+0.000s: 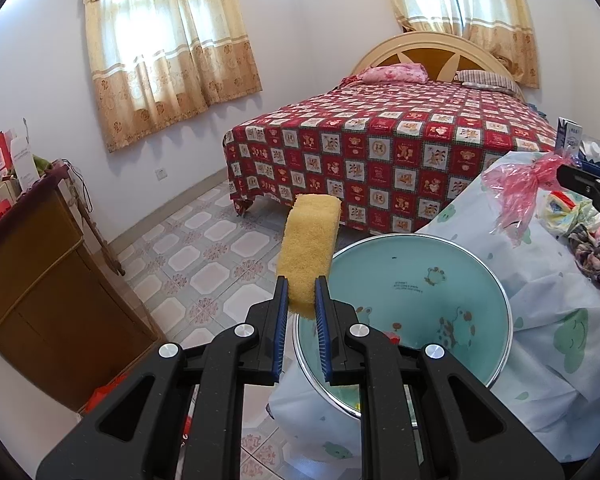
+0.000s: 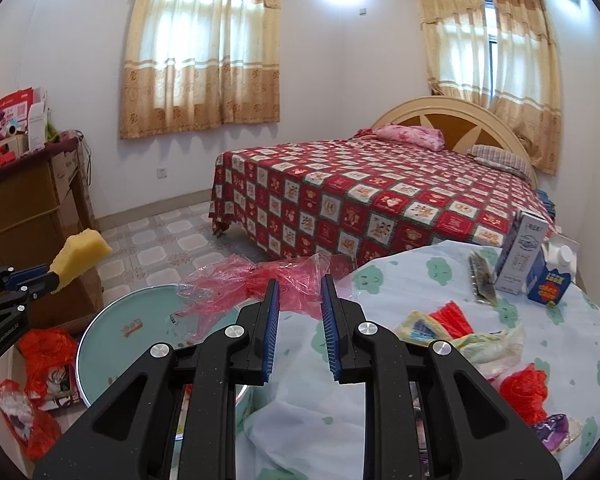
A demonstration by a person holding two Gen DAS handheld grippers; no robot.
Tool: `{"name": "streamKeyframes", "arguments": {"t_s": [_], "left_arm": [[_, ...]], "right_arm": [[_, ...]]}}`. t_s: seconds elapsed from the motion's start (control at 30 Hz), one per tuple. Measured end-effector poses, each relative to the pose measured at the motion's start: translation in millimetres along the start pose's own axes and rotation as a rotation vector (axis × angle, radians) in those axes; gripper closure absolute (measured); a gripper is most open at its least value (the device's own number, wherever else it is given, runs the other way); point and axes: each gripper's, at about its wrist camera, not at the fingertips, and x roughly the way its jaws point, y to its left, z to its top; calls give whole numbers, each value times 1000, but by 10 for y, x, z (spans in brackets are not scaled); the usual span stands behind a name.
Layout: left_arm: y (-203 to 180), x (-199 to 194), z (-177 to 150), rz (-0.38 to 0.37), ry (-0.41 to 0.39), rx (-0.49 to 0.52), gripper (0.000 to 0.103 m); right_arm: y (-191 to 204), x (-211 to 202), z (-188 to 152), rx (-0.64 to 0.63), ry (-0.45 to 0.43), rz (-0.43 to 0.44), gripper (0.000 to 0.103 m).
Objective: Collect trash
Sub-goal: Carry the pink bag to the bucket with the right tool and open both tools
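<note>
Holding the yellow sponge (image 1: 308, 248) clamped, the left gripper (image 1: 302, 294) hovers over the teal bin (image 1: 480, 280), likely for dropping; the right gripper (image 2: 299, 294) pinches the red wrapper (image 2: 260, 284) beside it.

basin (image 2: 140, 332) left of table (image 2: 380, 280) | cartons (image 2: 520, 256) on table's far right | bed (image 2: 380, 184) behind

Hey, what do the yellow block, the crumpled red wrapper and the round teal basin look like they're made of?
Yellow block: apparently sponge foam, matte, with a coarse porous surface.
Red wrapper: thin plastic film, glossy, see-through and crinkled.
Teal basin: a shiny metal-looking rim; the printed interior looks smooth, enamel or plastic, unclear which.
</note>
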Motion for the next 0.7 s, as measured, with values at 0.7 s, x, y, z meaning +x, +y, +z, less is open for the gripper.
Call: {"name": "streamKeyframes", "arguments": {"t_s": [0.7], "left_arm": [[-18, 25, -1, -3, 5, -4, 89]], "right_arm": [[181, 94, -76, -43, 19, 39, 82]]}}
